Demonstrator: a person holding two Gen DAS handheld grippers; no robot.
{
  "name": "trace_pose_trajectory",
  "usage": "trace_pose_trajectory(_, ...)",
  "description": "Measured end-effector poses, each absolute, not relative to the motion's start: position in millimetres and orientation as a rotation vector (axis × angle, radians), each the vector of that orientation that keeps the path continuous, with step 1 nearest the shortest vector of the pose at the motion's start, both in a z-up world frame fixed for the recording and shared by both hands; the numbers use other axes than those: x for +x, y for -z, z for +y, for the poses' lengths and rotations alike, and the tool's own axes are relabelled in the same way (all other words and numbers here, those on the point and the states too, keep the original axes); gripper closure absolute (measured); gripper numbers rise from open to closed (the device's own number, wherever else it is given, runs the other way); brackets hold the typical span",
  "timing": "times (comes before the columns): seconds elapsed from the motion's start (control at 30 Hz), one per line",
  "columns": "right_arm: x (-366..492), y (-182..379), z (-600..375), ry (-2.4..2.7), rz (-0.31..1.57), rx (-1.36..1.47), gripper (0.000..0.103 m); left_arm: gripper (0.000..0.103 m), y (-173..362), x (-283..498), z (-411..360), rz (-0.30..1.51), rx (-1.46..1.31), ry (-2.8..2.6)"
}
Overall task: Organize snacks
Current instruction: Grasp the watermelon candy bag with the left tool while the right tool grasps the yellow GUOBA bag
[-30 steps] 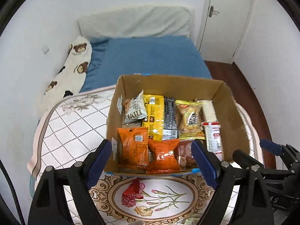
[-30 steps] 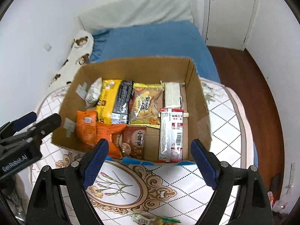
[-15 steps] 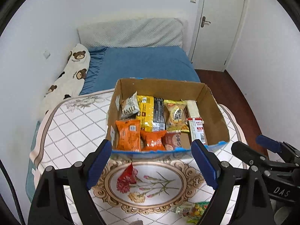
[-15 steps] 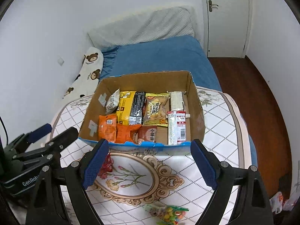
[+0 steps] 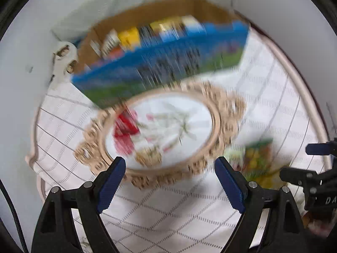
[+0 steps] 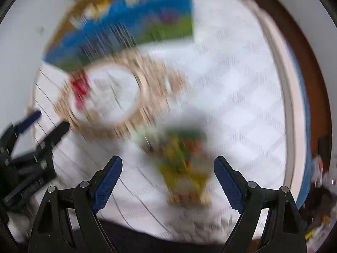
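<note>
Blur smears both views, so the snacks in the box (image 5: 160,48) are just color streaks. Candy bag (image 6: 183,168) lies on the cloth (image 6: 236,105) between the wide-open right gripper (image 6: 167,179). Left gripper (image 5: 170,181) also gapes, empty.

I've pulled both grippers back and tipped them down, and both views have gone blurred. The cardboard box (image 5: 160,48) that filled my left view now sits far up the frame, its blue printed front showing. The green-and-yellow snack bag (image 6: 183,168), only at the bottom edge half a second ago, now lies between my right gripper's (image 6: 167,181) spread fingers.
</note>
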State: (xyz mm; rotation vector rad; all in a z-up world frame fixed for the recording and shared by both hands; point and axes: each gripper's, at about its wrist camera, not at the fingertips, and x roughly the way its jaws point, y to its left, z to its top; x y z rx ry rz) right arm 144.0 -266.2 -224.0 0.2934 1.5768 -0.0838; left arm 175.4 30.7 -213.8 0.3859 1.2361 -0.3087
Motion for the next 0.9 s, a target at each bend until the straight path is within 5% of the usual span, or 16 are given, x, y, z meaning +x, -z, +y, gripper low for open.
trace_pose_trajectory(0.3,104,303,-262,0.106,1.676,0.327,0.014,0.016,281,162,24,1.424,0.370,0.312)
trace_pose_trajectory(0.43,93,317,-267,0.111,1.670,0.333,0.041,0.016,285,163,14,1.465,0.327,0.339)
trace_pose_trajectory(0.9,77,277,-374,0.344,1.638,0.339,0.042,0.016,328,165,-88,1.757,0.061,0.558)
